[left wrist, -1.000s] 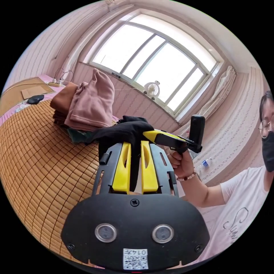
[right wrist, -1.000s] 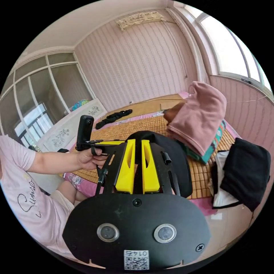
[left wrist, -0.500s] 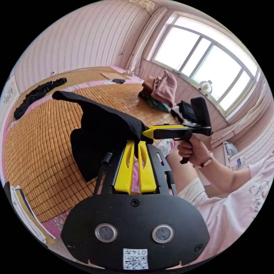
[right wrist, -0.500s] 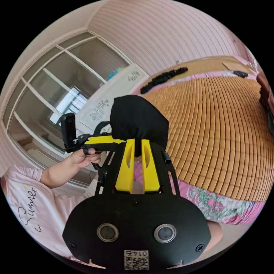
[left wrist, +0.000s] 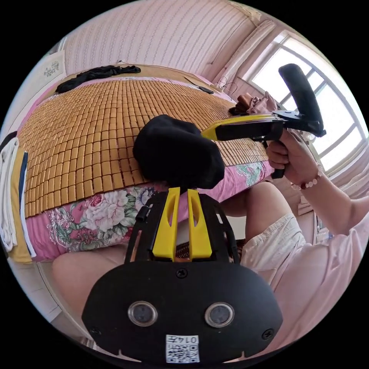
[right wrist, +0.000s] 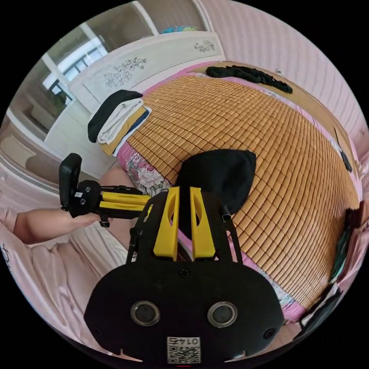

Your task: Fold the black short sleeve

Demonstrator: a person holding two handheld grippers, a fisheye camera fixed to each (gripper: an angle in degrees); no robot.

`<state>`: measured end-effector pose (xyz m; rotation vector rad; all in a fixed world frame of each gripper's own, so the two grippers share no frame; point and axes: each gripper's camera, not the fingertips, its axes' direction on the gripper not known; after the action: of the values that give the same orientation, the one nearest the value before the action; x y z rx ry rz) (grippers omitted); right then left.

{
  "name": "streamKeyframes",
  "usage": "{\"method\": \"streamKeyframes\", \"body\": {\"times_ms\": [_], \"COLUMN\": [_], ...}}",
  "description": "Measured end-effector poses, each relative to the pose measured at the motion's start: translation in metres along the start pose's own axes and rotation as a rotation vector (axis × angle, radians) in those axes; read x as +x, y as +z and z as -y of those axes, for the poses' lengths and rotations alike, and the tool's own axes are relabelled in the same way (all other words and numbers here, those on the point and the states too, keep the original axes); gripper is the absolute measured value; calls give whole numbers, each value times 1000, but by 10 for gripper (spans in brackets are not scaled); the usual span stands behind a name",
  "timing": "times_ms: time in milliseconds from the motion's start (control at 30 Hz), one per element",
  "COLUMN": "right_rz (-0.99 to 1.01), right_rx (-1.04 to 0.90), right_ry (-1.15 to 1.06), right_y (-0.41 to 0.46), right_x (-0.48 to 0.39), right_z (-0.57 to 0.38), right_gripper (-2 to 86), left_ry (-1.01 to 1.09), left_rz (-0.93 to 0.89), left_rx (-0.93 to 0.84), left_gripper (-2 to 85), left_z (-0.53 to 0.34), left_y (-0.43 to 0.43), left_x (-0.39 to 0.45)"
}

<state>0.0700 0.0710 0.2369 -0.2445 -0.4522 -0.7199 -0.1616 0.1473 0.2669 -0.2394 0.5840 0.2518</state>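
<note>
Black short sleeve (left wrist: pixel 178 153) lowered toward bamboo mat (left wrist: pixel 96 130)

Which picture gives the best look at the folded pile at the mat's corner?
The right gripper view: the folded pile lies whole there, black on top. The left gripper view catches just its edge at the picture's rim.

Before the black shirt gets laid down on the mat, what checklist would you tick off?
1. Left hand-held gripper shut on the black shirt: ok.
2. Right hand-held gripper shut on the shirt: ok.
3. Shirt spread flat between the grippers: not ok, it hangs bunched.
4. Bamboo mat bare ahead of the shirt: ok.
5. Dark garment at the far edge and folded stack at the corner out of the way: ok.
6. Which part of the shirt each gripper holds: cannot tell.
</note>
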Motion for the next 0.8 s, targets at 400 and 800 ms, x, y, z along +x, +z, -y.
{"method": "streamKeyframes", "body": {"times_ms": [400,800], "right_rz": [102,53], "right_rx": [87,121], "right_ry": [294,894], "right_y": [-14,-48], "right_x": [97,199], "right_z": [-29,-238], "right_gripper": [29,28], "left_ry": [-38,152], "left_rz": [2,-149], "left_rx": [12,-124], "left_gripper": [84,107], "left_z": [12,49], "left_y": [1,53], "left_x": [-27,57]}}
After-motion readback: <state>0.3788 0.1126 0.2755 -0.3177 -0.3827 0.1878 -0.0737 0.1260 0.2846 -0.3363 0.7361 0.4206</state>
